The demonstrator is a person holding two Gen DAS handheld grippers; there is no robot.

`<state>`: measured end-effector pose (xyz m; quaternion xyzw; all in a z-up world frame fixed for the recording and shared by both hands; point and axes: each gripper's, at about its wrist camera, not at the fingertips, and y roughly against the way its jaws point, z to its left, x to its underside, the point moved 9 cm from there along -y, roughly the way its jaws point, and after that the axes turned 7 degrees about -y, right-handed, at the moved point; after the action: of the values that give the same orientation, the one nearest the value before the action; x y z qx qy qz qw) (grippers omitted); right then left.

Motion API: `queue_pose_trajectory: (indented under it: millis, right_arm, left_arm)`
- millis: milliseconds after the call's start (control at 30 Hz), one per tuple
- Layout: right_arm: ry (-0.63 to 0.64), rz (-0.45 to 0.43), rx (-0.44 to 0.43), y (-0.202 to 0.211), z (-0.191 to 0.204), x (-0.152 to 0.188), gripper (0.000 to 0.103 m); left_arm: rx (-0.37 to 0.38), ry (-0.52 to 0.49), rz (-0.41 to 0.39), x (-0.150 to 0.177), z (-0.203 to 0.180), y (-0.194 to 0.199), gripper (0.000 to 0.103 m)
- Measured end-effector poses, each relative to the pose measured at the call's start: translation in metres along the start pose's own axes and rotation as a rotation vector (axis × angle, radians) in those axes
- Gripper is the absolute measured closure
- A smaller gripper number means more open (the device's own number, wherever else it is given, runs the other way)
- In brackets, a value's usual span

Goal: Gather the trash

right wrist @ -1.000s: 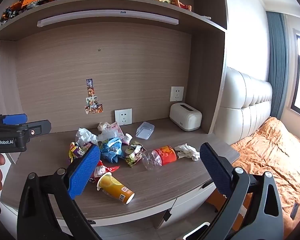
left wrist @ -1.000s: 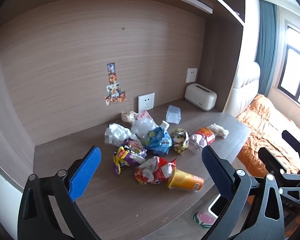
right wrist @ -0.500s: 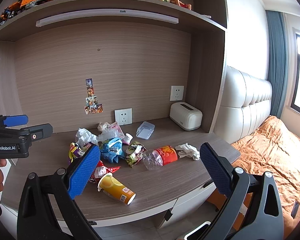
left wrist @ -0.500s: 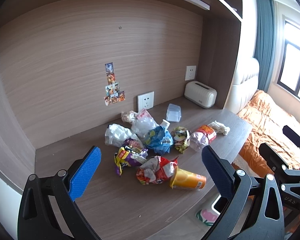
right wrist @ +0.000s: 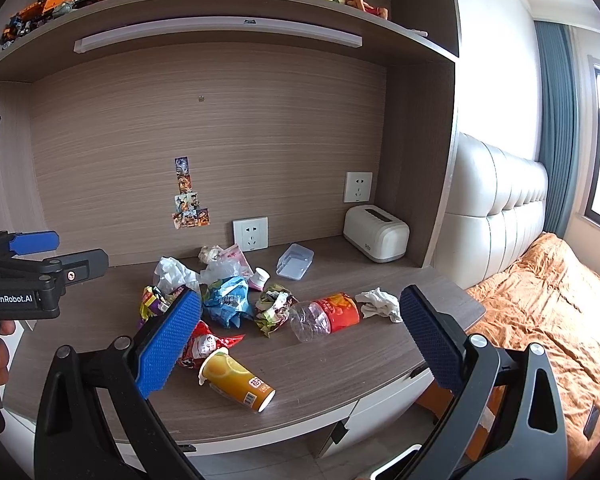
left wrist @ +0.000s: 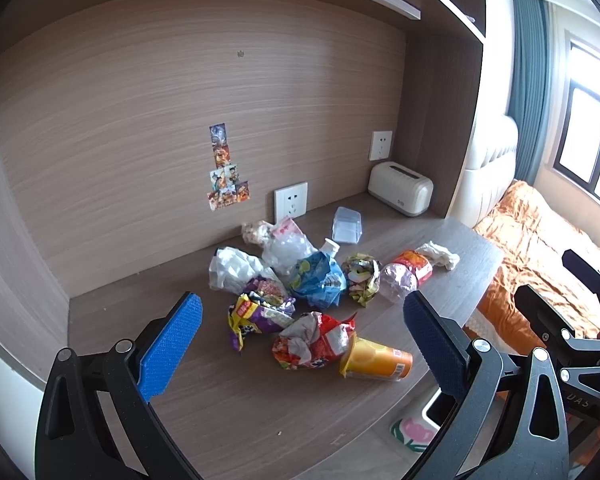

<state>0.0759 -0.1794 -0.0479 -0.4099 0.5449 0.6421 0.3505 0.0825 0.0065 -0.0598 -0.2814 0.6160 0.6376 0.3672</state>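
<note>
A pile of trash lies on the wooden desk (left wrist: 220,408): an orange cup (left wrist: 378,360) on its side, a red crumpled wrapper (left wrist: 314,340), a purple-yellow wrapper (left wrist: 256,314), a blue bag (left wrist: 318,280), a crushed bottle with a red label (left wrist: 406,274), white tissue (left wrist: 440,254) and a white bag (left wrist: 234,270). My left gripper (left wrist: 300,344) is open and empty, above the desk's near edge. My right gripper (right wrist: 300,334) is open and empty, in front of the desk; the cup (right wrist: 238,380) and bottle (right wrist: 326,316) lie ahead of it.
A white toaster (right wrist: 376,232) stands at the back right. A clear plastic box (right wrist: 295,267) lies near the wall sockets (right wrist: 250,233). A bed with an orange cover (right wrist: 548,320) is to the right. A bin rim (left wrist: 436,408) shows below the desk edge.
Both grippers have drifted slightly; the left view has shifted a little so the pile sits marginally higher. Both stay open, and the trash has not moved.
</note>
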Motion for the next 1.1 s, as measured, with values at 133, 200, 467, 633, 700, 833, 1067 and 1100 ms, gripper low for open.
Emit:
queue_pose_trajectory:
  millis: [133, 200, 467, 633, 700, 833, 1067, 1100]
  right_arm:
    - [0.000, 0.000, 0.001, -0.001, 0.000, -0.001, 0.003]
    - [0.000, 0.001, 0.001, -0.001, 0.000, -0.001, 0.003]
    - [0.001, 0.005, -0.002, -0.003, 0.001, -0.001, 0.003]
    - [-0.001, 0.006, -0.004, -0.004, 0.001, -0.001, 0.003]
    - [-0.001, 0.009, -0.006, -0.005, 0.001, -0.001, 0.003]
    - [-0.001, 0.011, -0.006, -0.006, 0.001, -0.002, 0.003]
    - [0.002, 0.022, -0.013, -0.011, 0.002, 0.001, 0.003]
    - [0.002, 0.025, -0.015, -0.011, 0.003, 0.002, 0.003]
  left_arm:
    - [0.002, 0.001, -0.001, 0.000, 0.000, 0.000, 0.004]
    - [0.004, 0.002, -0.002, 0.000, 0.000, 0.000, 0.004]
    - [0.002, 0.002, 0.001, -0.002, 0.000, -0.002, 0.004]
    - [0.004, 0.003, 0.003, -0.002, 0.000, -0.004, 0.004]
    - [0.002, 0.002, 0.003, -0.003, 0.000, -0.004, 0.004]
    - [0.005, 0.003, 0.006, -0.002, 0.000, -0.004, 0.004]
    - [0.009, -0.012, 0.013, 0.000, -0.001, -0.010, 0.004]
    - [0.009, -0.015, 0.016, 0.001, -0.001, -0.011, 0.004]
